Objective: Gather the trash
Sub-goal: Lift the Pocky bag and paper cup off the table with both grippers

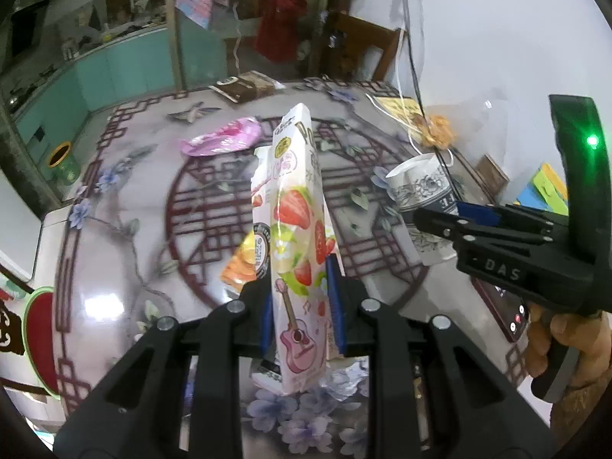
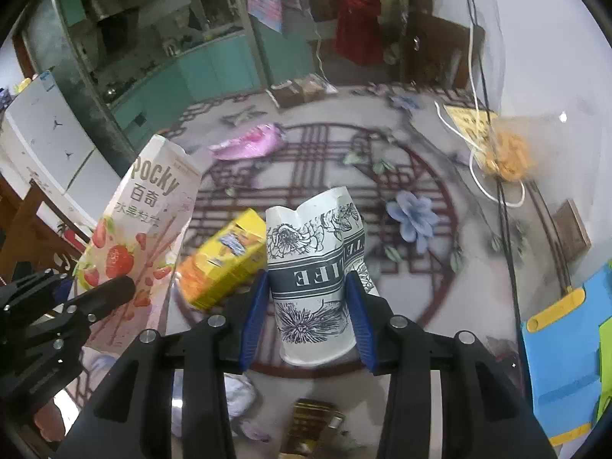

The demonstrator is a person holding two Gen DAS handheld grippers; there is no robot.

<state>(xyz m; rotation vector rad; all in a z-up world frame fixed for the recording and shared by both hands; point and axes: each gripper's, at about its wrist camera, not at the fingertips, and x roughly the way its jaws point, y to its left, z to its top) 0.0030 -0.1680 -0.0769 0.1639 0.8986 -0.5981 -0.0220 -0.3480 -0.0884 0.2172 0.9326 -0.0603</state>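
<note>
A patterned table (image 1: 126, 252), printed with dark red lattice and blue flowers, fills the middle of both views, with a teal kitchen counter (image 2: 172, 84) beyond it in the upper left of the frame. In the left wrist view the left gripper (image 1: 302, 306) rises from the bottom centre, its blue pads clenched on the narrow sides of a strawberry Pocky box (image 1: 294, 237), which stands upright in the middle of the frame, clear of the tabletop. In the right wrist view the right gripper (image 2: 310, 313) sits at bottom centre, clamped on a dented paper cup (image 2: 313, 267) with grey flower print, held mouth away from the camera. A yellow carton (image 2: 225, 260) lies on the table just left of the cup in that view, between cup and Pocky box. A pink wrapper (image 1: 225, 137) lies farther back, upper centre left. A clear bag of orange snacks (image 2: 505, 153) rests at the upper right near a white cable (image 2: 474, 176). A phone (image 1: 505, 310) lies at the lower right of the left wrist view, beside the person's hand (image 1: 554, 340).
</note>
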